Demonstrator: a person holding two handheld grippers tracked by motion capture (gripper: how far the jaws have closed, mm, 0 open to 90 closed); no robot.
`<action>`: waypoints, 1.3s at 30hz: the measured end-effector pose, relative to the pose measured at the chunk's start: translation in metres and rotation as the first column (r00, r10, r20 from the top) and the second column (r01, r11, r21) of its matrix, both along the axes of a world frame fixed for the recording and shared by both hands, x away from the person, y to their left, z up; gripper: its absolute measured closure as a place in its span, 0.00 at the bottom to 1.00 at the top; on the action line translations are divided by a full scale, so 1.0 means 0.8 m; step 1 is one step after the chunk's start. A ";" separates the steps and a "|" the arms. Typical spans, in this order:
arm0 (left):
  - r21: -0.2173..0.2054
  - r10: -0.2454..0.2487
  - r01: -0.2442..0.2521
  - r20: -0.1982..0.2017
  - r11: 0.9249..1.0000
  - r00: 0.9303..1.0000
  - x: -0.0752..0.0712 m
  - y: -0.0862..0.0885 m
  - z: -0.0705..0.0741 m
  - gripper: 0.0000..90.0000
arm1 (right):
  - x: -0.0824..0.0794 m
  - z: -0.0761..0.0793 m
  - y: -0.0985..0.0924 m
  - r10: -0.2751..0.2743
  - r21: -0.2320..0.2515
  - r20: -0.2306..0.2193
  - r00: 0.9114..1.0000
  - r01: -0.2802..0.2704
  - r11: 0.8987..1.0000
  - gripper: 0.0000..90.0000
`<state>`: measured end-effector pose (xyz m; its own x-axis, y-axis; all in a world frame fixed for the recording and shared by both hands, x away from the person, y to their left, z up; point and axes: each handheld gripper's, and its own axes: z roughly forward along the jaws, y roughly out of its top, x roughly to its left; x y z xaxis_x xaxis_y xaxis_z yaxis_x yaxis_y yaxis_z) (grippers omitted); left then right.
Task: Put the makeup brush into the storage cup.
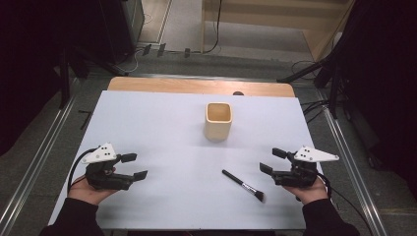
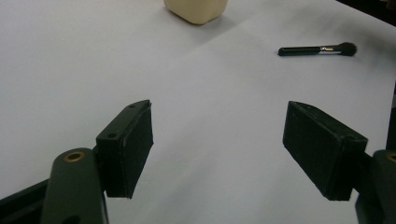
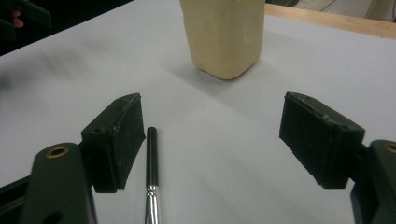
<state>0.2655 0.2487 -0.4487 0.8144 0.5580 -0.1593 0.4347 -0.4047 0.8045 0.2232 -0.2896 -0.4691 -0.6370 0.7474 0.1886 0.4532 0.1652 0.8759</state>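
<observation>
White tabletop (image 1: pixel 162 142) lies bare between two wide-open hand-held grippers, left (image 1: pixel 134 166) and right (image 1: pixel 273 160), brush (image 1: pixel 243 185) beside the right.

On the counter (image 1: pixel 162 123) a cup (image 1: pixel 218 121) stands upright at the middle, toward the far edge. A brush (image 1: pixel 243 185) lies flat nearer the person, right of centre, just beside the right hand-held gripper (image 1: pixel 269 161). The left hand-held gripper (image 1: pixel 134 166) rests at the near left, well apart from both.

Dim, grainy pictures: soft overhead light brightens the white table (image 1: pixel 162 123), the surrounding floor falls dark, and the cup (image 1: pixel 218 121) casts a faint near shadow.
</observation>
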 end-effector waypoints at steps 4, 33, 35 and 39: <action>-0.002 0.002 -0.002 0.004 1.000 1.000 0.000 0.001 0.000 0.28 | -0.001 0.001 -0.001 -0.001 0.004 -0.001 1.000 0.001 1.000 0.26; -0.009 0.000 0.000 0.008 1.000 1.000 -0.001 0.003 0.001 0.28 | -0.004 0.002 -0.004 0.011 0.024 0.016 1.000 -0.012 1.000 0.27; -0.011 -0.001 0.001 0.015 1.000 1.000 -0.002 0.002 0.002 0.28 | -0.003 0.002 -0.004 0.012 0.023 0.012 1.000 -0.012 1.000 0.27; -0.009 -0.002 0.002 0.016 1.000 1.000 -0.001 0.002 0.002 0.28 | -0.003 0.002 -0.004 0.018 0.024 0.010 1.000 -0.018 1.000 0.27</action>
<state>0.2644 0.2505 -0.4474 0.8182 0.5548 -0.1511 0.4207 -0.3984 0.8150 0.2209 -0.2926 -0.4675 -0.6518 0.7315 0.2001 0.4423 0.1523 0.8839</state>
